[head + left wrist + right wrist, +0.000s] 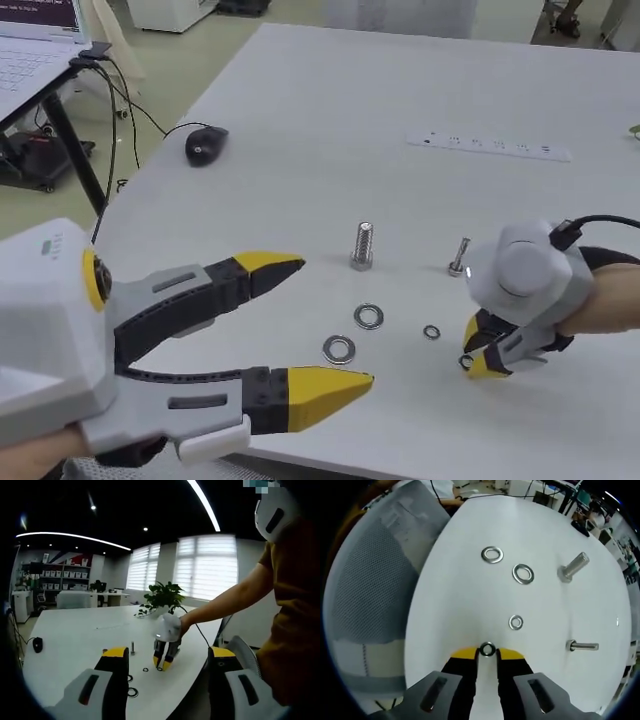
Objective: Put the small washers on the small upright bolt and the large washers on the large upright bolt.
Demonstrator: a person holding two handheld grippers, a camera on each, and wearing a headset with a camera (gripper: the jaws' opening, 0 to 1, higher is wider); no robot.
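Note:
On the white table [330, 120] a large upright bolt [362, 246] and a small upright bolt [460, 256] stand side by side. Two large washers [368, 316] [338, 349] and one small washer [431, 331] lie flat in front of them. My right gripper [470, 362] is near the table's front edge, shut on another small washer [487, 649] at its fingertips. My left gripper [330, 322] hovers open at the lower left, its yellow tips to the left of the large washers, holding nothing. In the right gripper view I see the large bolt [572, 567] and small bolt [583, 646].
A black mouse [205, 146] lies at the table's left edge and a white power strip [490, 145] at the far right. A laptop [35, 40] sits on a side stand at far left. A mesh chair [375, 580] is beside the table edge.

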